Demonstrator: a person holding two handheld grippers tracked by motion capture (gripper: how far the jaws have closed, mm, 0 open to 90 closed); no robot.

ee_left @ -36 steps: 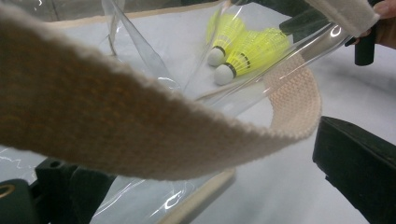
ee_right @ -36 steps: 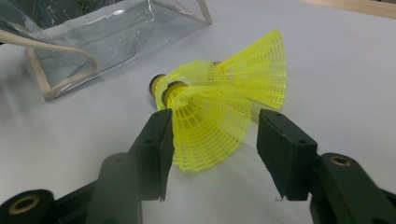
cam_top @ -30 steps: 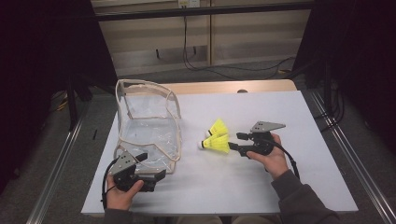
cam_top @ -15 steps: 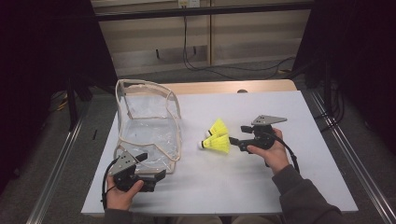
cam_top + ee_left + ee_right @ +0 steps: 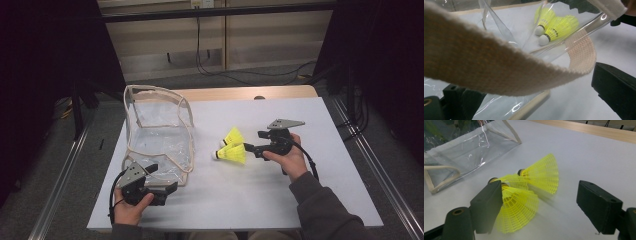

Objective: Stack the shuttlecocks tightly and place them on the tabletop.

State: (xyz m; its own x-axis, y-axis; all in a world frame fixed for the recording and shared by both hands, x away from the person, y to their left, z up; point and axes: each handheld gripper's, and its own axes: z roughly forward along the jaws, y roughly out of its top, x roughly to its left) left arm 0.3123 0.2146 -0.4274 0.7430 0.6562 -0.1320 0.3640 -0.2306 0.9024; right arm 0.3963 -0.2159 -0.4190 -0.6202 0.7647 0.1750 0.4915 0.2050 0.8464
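Two yellow shuttlecocks lie side by side mid-table, one nearer (image 5: 233, 155) and one farther (image 5: 233, 136). My right gripper (image 5: 254, 142) stands open just right of them. In the right gripper view the nearer shuttlecock (image 5: 516, 202) rests against the left jaw, between the jaws, and the farther shuttlecock (image 5: 541, 173) lies beyond it. A clear plastic bag (image 5: 157, 135) with beige trim lies at the left. My left gripper (image 5: 162, 177) is open at the bag's near edge, and the beige strap (image 5: 486, 65) crosses between its jaws. Both shuttlecocks (image 5: 564, 25) show through the plastic.
The white tabletop (image 5: 300, 200) has free room at the right and front. A wooden strip (image 5: 240, 93) runs along the far edge. Metal rails (image 5: 380, 180) flank the table, and cables hang on the wall behind.
My right gripper has crept a little forward and left toward the shuttlecocks. The left gripper, the bag and the shuttlecocks have stayed put.
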